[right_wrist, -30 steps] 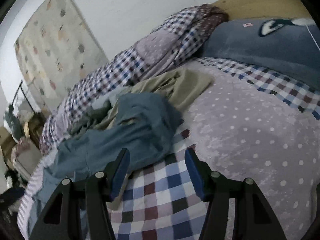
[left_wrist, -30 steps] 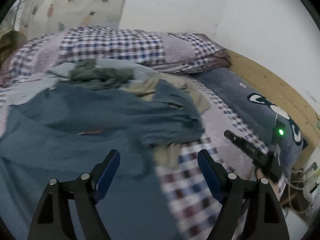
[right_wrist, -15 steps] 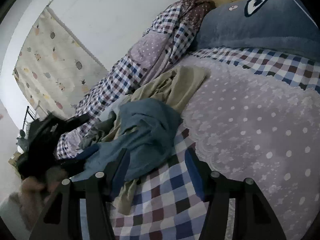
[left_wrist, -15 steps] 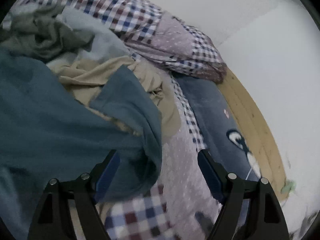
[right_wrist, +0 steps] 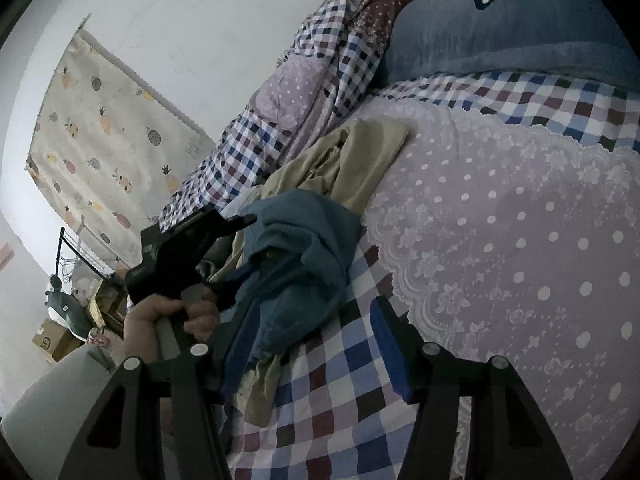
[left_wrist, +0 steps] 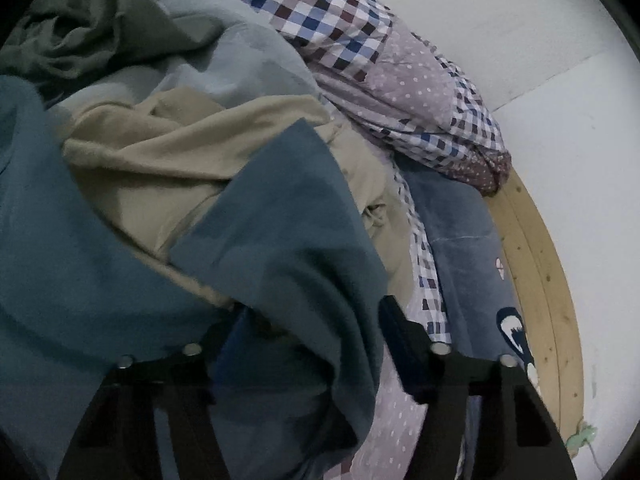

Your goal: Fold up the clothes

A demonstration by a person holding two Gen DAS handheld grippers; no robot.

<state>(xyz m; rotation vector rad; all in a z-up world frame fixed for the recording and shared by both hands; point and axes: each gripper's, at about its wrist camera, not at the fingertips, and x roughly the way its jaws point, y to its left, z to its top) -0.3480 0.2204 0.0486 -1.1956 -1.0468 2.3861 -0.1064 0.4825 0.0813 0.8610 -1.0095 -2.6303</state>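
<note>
On the bed (right_wrist: pixel 520 240), my left gripper (left_wrist: pixel 308 320) has its jaws spread wide with a fold of the teal garment (left_wrist: pixel 288 240) draped between them, not pinched. That garment lies crumpled over a beige garment (left_wrist: pixel 160 168) in a heap toward the bed's wall-side edge. In the right view, a hand (right_wrist: pixel 160 320) holds the left gripper against the heap. My right gripper (right_wrist: pixel 312 344) is also spread apart, empty, over the checked bedspread (right_wrist: pixel 340 400) beside the teal cloth.
</note>
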